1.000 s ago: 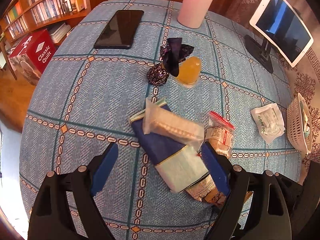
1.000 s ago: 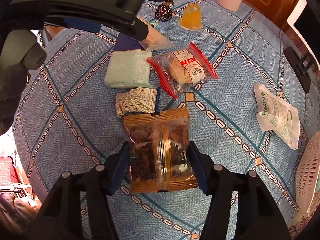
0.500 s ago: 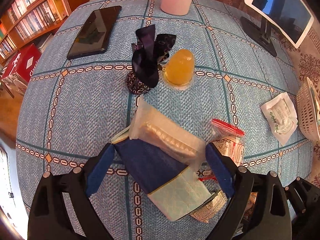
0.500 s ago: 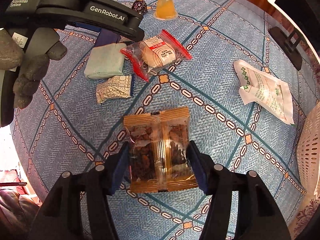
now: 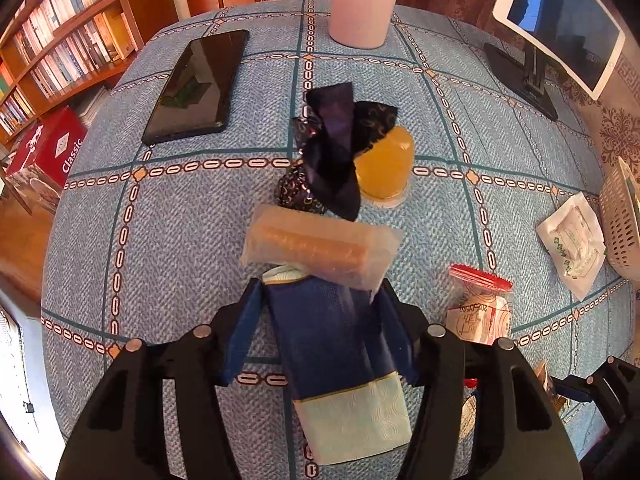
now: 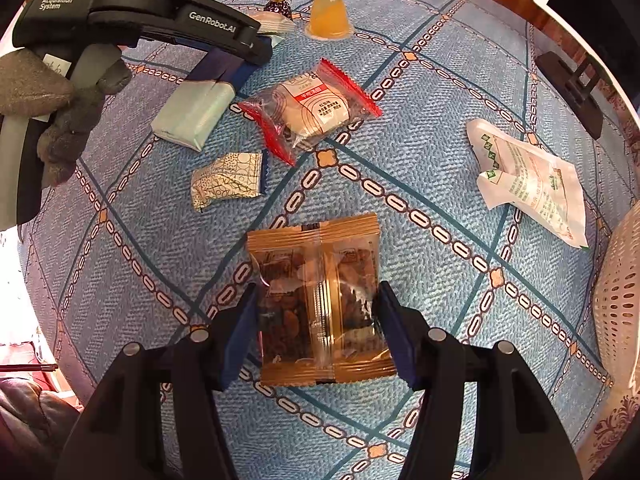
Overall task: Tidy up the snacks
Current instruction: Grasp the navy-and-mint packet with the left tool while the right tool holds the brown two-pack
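Observation:
My left gripper (image 5: 320,312) is shut on a navy and pale-green packet (image 5: 336,360) that lies on the blue tablecloth; a clear biscuit sleeve (image 5: 320,246) rests across the packet's far end. My right gripper (image 6: 316,320) is shut on a brown twin-pack of dried fruit (image 6: 320,300) and holds it above the cloth. In the right wrist view the left gripper (image 6: 256,50) reaches in from the left over the navy packet (image 6: 192,108). A red-edged cake packet (image 6: 312,108), a small patterned sachet (image 6: 228,178) and a white-green packet (image 6: 532,184) lie loose.
A white perforated basket (image 6: 618,300) stands at the right edge. An orange jelly cup (image 5: 384,168) and a dark foil-wrapped sweet (image 5: 328,160) sit mid-table. A black phone (image 5: 196,86), a pink bottle (image 5: 360,4) and a tablet on a stand (image 5: 560,28) are at the back.
My left gripper moved forward and closed around the navy packet. My right gripper lifted the brown twin-pack and drew it back towards the near right, away from the other snacks.

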{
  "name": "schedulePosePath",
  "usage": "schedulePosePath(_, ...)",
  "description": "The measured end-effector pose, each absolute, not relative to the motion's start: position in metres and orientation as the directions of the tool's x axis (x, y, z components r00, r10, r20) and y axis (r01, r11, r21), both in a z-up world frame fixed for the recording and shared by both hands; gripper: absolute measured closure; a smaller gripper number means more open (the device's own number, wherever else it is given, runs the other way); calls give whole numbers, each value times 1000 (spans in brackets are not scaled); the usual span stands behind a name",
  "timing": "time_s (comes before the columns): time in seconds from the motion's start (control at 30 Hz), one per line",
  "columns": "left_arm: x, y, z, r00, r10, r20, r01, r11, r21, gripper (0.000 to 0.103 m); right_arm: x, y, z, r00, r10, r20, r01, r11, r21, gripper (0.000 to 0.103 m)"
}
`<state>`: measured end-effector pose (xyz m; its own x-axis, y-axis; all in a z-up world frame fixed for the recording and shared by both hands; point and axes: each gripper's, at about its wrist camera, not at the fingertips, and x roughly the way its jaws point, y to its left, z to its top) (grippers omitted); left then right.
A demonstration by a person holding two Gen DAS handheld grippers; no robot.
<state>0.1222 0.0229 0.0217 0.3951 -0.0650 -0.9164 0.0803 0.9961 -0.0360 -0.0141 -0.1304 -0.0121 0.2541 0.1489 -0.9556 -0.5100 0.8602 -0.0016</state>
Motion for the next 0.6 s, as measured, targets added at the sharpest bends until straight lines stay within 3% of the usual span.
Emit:
schedulePosePath(0.3, 102, 44, 40, 416, -115, -902, 32, 993, -111, 50, -6, -142, -11, 244, 172, -954, -471, 881, 38, 45)
schedulePosePath(0.33, 99, 47, 41, 417, -116, -901, 26, 993, -116, 59, -7, -142, -10, 244, 173, -954, -468, 883, 41, 45)
schedulePosePath(0.47, 88, 58, 44, 412, -122, -903, -3, 991, -135, 61, -6, -145, -8, 240, 181, -954, -456, 889, 54, 45)
schedulePosePath(0.57, 82, 66, 42, 393, -121, -911, -39, 988, -148, 54, -5, -146, -7, 242, 180, -954, -449, 892, 55, 45)
schedulePosePath(0.6, 81, 67, 41, 387, -126, -914, -52, 986, -158, 44, -5, -146, -7, 242, 180, -953, -447, 893, 55, 45)
